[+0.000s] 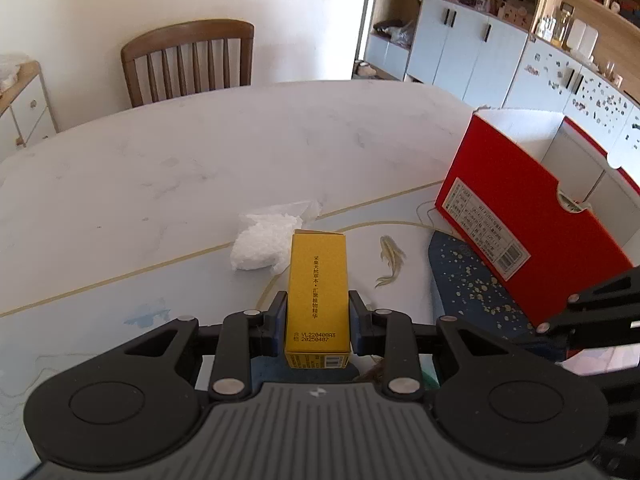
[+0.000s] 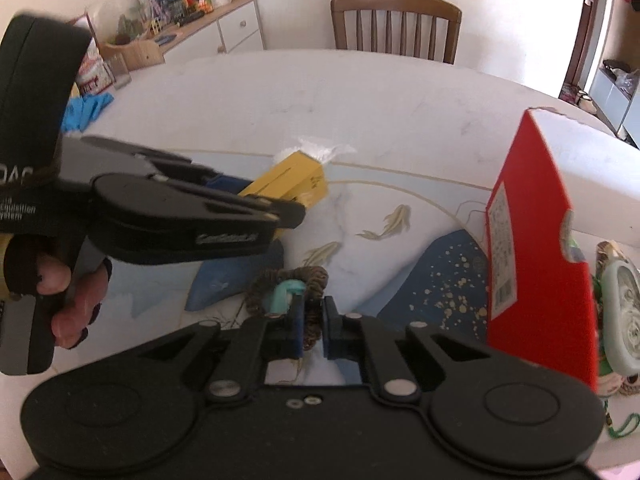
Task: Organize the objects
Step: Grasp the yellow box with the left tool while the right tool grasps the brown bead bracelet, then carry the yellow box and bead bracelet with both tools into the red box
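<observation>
Yellow carton (image 1: 317, 300) clamped in left tongs (image 1: 318, 320); right tongs (image 2: 311, 326) pinch brown braided ring (image 2: 310, 300); red box (image 1: 532, 220) open.

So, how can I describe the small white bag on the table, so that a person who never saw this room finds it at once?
Start at the tall red box standing on the white table. Look away from it across the painted fish to the yellow carton held in the left gripper. Just behind that carton lies the clear bag of white granules, the only soft, crumpled thing there.
</observation>
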Available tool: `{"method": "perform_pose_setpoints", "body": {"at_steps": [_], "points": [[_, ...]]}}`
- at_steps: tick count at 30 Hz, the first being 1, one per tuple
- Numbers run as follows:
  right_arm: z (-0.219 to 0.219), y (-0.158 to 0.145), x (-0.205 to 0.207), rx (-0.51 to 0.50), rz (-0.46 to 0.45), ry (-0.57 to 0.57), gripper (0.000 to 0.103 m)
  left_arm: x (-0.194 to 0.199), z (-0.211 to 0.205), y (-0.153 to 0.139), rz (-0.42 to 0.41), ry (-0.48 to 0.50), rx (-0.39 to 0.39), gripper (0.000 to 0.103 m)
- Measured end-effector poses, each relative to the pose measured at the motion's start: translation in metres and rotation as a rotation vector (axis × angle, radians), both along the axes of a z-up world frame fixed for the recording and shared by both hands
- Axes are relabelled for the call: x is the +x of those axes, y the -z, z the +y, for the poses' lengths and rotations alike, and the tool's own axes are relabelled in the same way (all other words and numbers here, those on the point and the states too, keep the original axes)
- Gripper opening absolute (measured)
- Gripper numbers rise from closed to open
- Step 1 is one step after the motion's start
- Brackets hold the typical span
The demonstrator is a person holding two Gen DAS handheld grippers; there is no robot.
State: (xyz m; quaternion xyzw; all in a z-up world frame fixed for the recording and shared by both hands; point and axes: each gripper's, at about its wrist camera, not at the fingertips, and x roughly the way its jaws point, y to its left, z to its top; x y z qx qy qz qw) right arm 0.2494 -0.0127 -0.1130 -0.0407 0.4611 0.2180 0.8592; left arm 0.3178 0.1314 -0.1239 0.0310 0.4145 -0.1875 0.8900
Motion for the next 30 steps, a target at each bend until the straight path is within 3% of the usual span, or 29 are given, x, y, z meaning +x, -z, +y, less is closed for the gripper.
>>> {"method": "perform_pose_setpoints", "body": {"at_steps": [15,30], "points": [[-0.031,-0.055,-0.025,0.103,-0.082,0.031,0.007,-0.044,0.01,-0.044,-0.059,-0.021,-0.022,0.029],[-0.089,-0.105,-0.041,0.107,-0.174,0.081,0.007,-0.077,-0.044,-0.1,-0.118,0.044,-0.028,0.029]]}}
